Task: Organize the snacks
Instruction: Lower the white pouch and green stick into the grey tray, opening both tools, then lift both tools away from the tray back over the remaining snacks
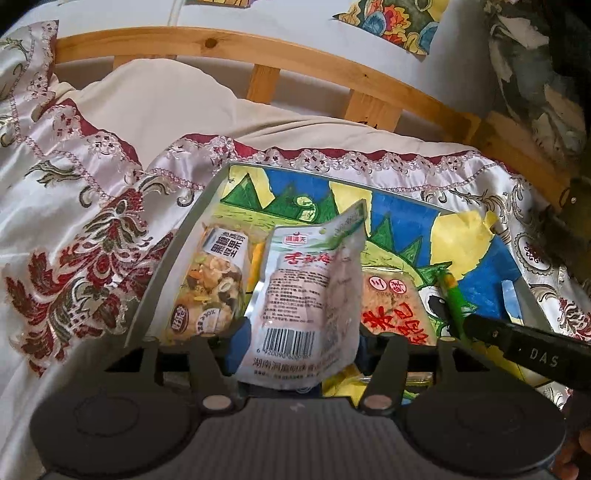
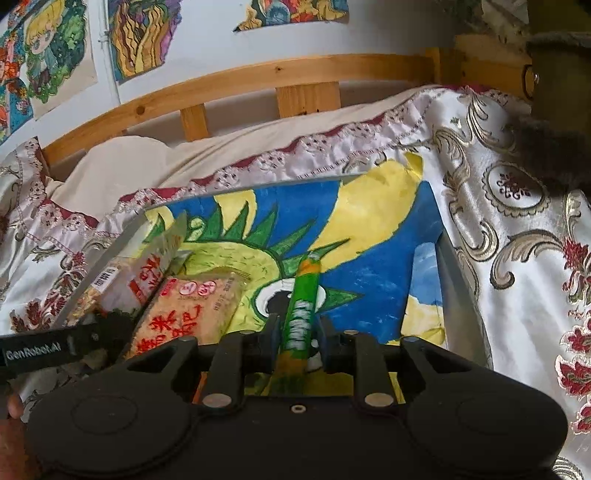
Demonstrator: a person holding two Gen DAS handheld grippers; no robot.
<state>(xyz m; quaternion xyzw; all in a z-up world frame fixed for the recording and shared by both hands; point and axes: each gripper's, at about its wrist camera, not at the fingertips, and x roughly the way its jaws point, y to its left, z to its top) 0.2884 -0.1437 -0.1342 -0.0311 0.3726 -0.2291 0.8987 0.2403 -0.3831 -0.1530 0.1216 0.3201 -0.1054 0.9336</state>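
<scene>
**Two snacks gripped over the tray, two lying in it**

Four snacks show in all: one pale pouch, one green stick, one nut packet and one rice-cracker packet. All sit in or above a single grey tray (image 1: 162, 266) lined with a painted dinosaur picture, which rests on a patterned satin bedspread (image 1: 74, 206) on the bed.

The left gripper (image 1: 295, 347) has its jaws clenched on the pouch (image 1: 306, 295), gripping it near its bottom edge by the barcode. The pouch is silvery white with a red logo, red script and small printed text, and it stands tilted up over the tray's left part, its top corner bent.

The right gripper (image 2: 295, 336) has its jaws clamped on the stick (image 2: 301, 314), a slim tube in green wrap with white lettering and orange ends. It points away from the camera over the dinosaur's eye, near the tray's middle.

The nut packet (image 1: 212, 291) lies against the tray's left wall, clear-fronted with mixed nuts showing under a white label. The cracker packet (image 2: 184, 314) lies flat just right of it, tan crackers behind large red characters and two round marks.

A wooden slatted bed rail (image 2: 258, 77) runs behind the bedspread's far edge, and coloured drawings (image 2: 140, 33) hang on the wall above.
</scene>
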